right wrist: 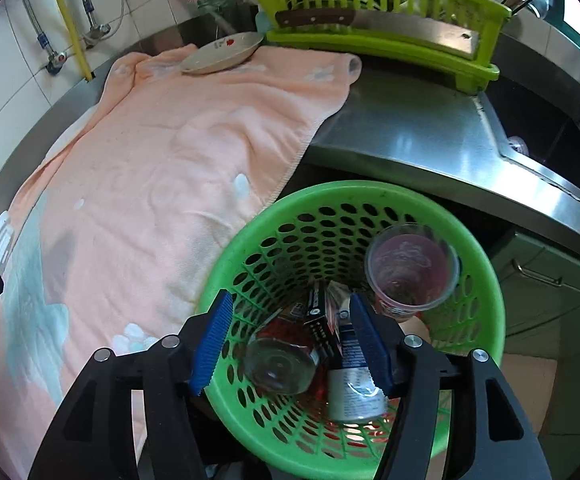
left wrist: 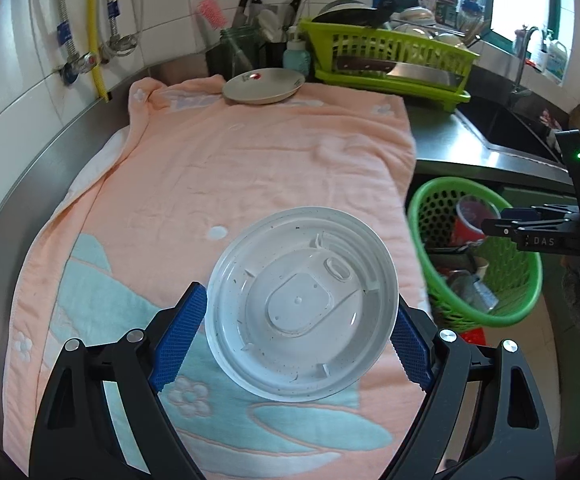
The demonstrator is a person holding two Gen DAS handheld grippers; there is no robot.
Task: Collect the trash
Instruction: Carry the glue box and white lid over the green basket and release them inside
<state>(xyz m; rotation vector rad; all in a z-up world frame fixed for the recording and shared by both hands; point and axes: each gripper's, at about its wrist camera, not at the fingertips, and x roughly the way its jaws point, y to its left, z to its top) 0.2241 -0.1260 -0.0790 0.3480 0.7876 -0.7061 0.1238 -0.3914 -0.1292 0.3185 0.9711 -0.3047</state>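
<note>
My left gripper (left wrist: 297, 330) pinches the white lid (left wrist: 301, 304) above the towel (left wrist: 230, 168). My right gripper (right wrist: 290, 340) hangs spread and empty over the green basket (right wrist: 485, 280). Next, I think, the lid goes in there.

Steel counter (right wrist: 401, 128), peach towel (left wrist: 250, 160) spread over it, green dish rack (left wrist: 389, 60) beside, plate (left wrist: 264, 86) on towel
</note>
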